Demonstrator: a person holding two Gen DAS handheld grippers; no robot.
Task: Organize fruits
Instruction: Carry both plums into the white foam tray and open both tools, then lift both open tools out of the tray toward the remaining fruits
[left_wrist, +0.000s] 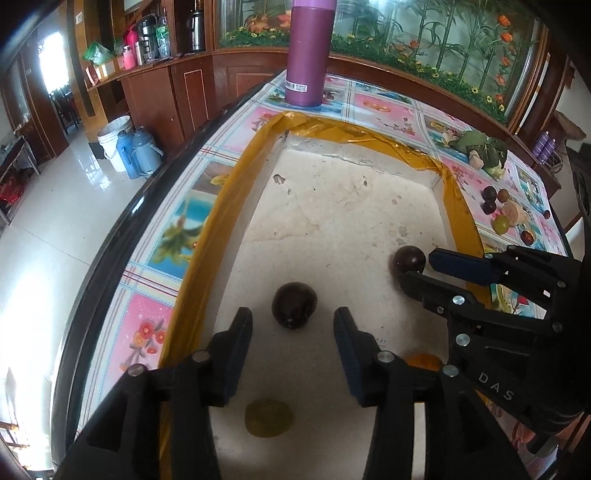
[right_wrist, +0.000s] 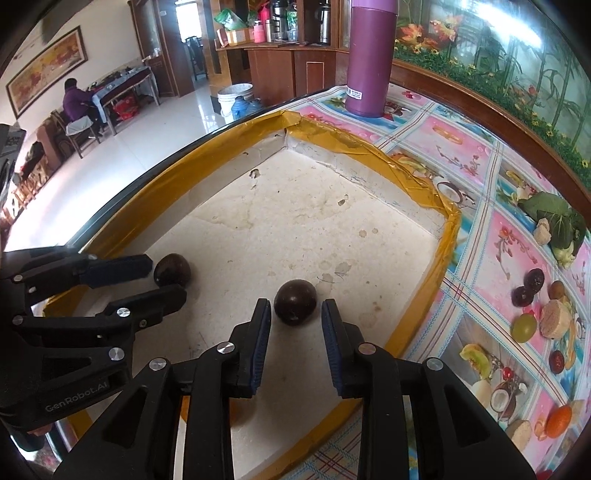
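Observation:
Two dark purple round fruits lie in a white tray with a gold taped rim (left_wrist: 229, 192) (right_wrist: 448, 236). One fruit (left_wrist: 294, 304) (right_wrist: 172, 274) rests on the tray floor just off the tips of my left gripper (left_wrist: 291, 314) (right_wrist: 166, 277), whose jaws stand apart with clear gaps to it. The other fruit (right_wrist: 295, 302) (left_wrist: 408, 258) sits at the tips of my right gripper (right_wrist: 296, 306) (left_wrist: 418, 266). Its pads stand close on either side and do not press. A yellow-green fruit (left_wrist: 269, 419) lies in the tray under the left gripper.
A tall purple bottle (left_wrist: 308, 55) (right_wrist: 369, 59) stands beyond the tray's far corner. On the patterned tablecloth to the right lie green leaves (right_wrist: 554, 218), a green fruit (right_wrist: 524, 325), an orange (right_wrist: 559, 421) and several small dark fruits. The table's dark edge runs along the left.

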